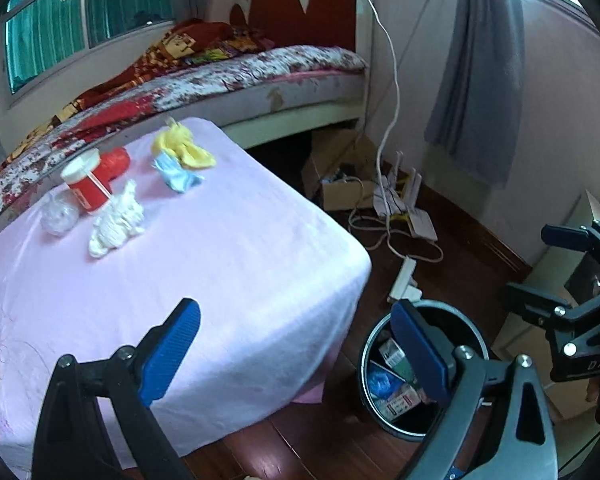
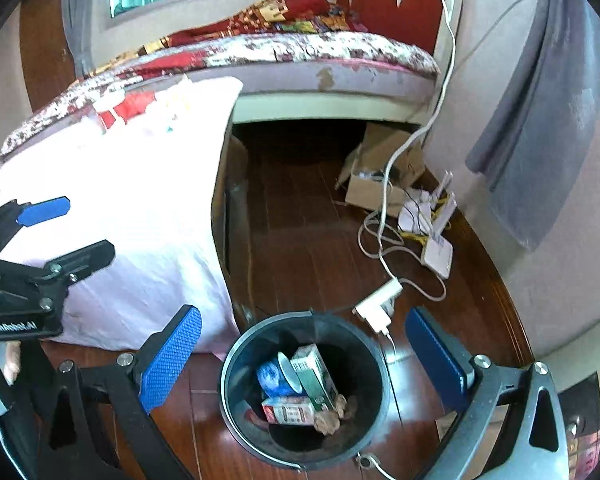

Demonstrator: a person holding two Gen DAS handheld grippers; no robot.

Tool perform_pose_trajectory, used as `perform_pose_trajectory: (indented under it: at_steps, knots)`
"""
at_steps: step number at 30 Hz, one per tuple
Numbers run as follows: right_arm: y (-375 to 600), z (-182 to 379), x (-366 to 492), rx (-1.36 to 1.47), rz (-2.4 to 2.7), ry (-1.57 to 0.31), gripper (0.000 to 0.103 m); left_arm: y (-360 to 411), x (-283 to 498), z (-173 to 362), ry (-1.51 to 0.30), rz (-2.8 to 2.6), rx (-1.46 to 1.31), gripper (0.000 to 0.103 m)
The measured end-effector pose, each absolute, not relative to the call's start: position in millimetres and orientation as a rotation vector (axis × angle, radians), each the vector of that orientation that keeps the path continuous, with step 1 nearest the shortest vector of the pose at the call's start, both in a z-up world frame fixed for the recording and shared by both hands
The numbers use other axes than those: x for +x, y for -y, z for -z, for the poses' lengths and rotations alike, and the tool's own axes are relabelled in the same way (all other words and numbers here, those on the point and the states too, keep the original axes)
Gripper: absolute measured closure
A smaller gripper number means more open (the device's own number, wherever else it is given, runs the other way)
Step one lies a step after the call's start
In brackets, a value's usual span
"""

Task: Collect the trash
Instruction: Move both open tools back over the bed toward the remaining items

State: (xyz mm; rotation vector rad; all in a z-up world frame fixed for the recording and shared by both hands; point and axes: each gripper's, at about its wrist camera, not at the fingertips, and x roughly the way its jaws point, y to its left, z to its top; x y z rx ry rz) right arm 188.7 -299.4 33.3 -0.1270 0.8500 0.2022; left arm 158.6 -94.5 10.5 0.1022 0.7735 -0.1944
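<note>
While the left tongs hang spread and empty, left-wrist view: white wad, yellow scrap, blue wrapper, red jar and clear bag still lie on the pink worktop. Roughly half done.

Right-wrist view: right tongs spread, empty, above the bin holding cartons. Cables and charger lie just beside the rim.

In the right wrist view the desk top is washed out, so its items cannot be told. The left hand-held gripper's right finger hides part of the bin contents.
</note>
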Motion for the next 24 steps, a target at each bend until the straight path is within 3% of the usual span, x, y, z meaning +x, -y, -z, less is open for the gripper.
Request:
perform_pose_trajectory:
  at_steps: [24]
  knots:
    - [182.7,-50.1,255.0,-0.153,-0.356,-0.779,0.000,-25.0,189.6,-11.7,-0.765,-0.017,0.047,0.006]
